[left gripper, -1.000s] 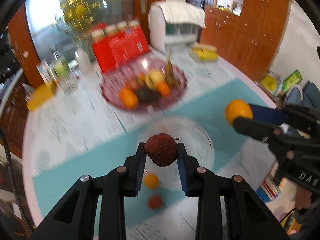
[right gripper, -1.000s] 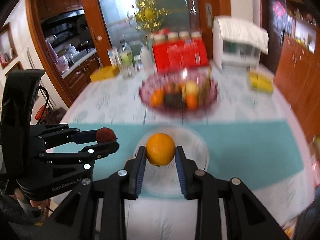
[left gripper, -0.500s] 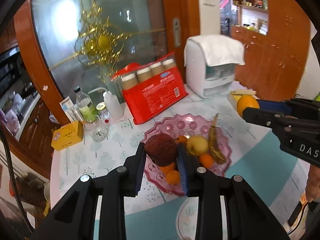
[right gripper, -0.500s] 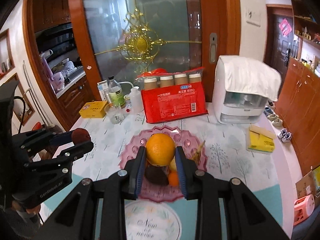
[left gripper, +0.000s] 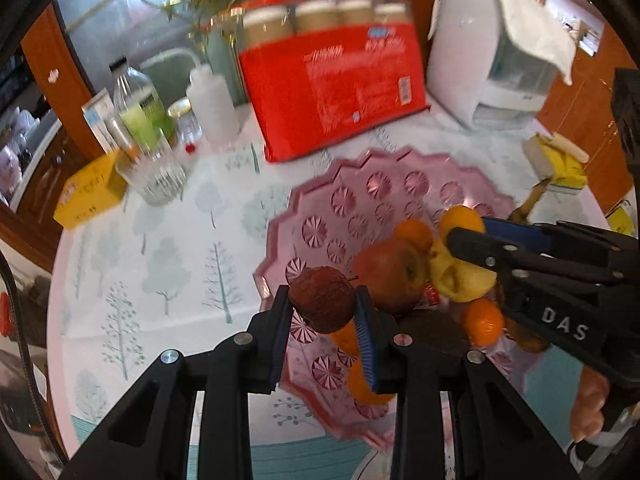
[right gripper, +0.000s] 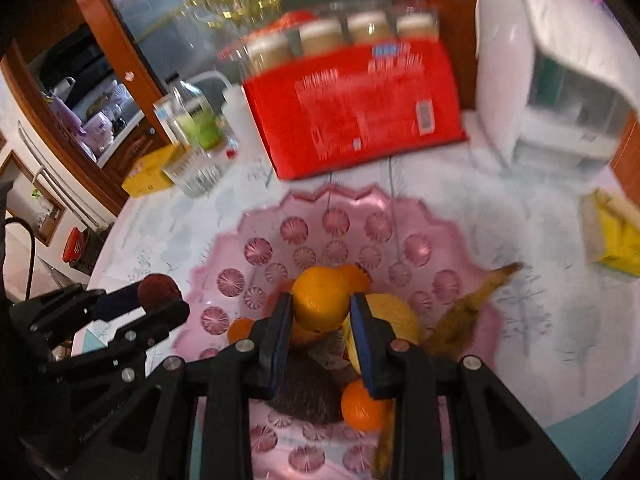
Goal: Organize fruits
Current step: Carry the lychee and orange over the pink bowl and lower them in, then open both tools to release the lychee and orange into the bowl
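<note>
Fruit held above pink bowl (left gripper: 352, 184): dark apple (left gripper: 322, 303) pinched in left gripper (left gripper: 323, 316), orange (right gripper: 321, 302) pinched in right gripper (right gripper: 320, 320).

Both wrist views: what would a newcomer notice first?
The left gripper clamps a dark red wrinkled fruit over the near rim of the pink scalloped glass fruit dish. The right gripper holds a round orange above the piled fruit. Behind stands a red carton of jars.

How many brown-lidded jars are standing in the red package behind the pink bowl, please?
4, side by side in a row along the top of the red package, behind the pink bowl: jars. More may be hidden behind them.
</note>
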Available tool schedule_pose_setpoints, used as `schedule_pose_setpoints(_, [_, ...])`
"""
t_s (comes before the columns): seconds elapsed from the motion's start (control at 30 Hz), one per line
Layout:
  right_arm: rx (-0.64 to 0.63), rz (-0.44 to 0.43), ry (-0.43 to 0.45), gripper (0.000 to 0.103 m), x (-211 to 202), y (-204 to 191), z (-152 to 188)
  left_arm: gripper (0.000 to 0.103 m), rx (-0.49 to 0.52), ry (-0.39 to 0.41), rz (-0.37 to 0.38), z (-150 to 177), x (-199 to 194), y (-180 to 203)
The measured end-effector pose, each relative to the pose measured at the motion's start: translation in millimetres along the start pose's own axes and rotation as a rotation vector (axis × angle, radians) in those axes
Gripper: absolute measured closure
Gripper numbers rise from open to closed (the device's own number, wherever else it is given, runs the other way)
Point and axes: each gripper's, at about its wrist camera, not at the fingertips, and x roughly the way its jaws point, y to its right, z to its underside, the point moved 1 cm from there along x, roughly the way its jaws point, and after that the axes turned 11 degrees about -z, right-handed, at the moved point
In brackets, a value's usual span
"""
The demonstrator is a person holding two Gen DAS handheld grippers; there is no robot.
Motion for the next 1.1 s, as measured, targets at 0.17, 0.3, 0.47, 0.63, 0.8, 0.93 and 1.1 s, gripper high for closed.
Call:
schedule_pose_setpoints(0.17, [-0.003, -0.010, -0.014, 0.073, 28.6, 3.5, -5.8, 0.074, -0.008, -0.023, -0.003, -1.0, 24.6, 3.9])
schedule_pose_setpoints(0.3, [-0.011, -0.014, -0.014, 0.073, 40.5, 2.2, -8.6, 0.074, -0.020, -0.035, 0.002, -1.7, 37.4, 5.1])
schedule_pose_setpoints(0.47, [-0.013, -0.015, -0.012, 0.071, 50.1, 4.2, -10.1, 0.074, -0.020, -0.037, -0.005, -1.3, 45.4, 6.0])
schedule_pose_setpoints(0.63, [0.013, -0.034, -0.025, 0.070, 53.9, 9.8, -9.9, 0.063, -0.040, -0.035, -0.007, -1.4, 47.3, 3.1])
schedule_pose_setpoints(0.8, [0.023, -0.042, -0.002, 0.070, 45.6, 11.1, -9.2, 0.044, -0.061, -0.009, -0.017, -2.6, 39.1, -2.3])
schedule_pose_setpoints(0.93, [0.007, -0.035, 0.024, 0.070, 33.7, 5.9, -9.4, 0.034, -0.078, 0.008, -0.023, -2.5, 28.1, -7.5])
schedule_pose_setpoints(1.1, [-0.006, -0.028, 0.055, 0.070, 16.2, -2.6, -11.1, 0.025, -0.096, 0.029, -0.027, -3.6, 10.2, -13.2])
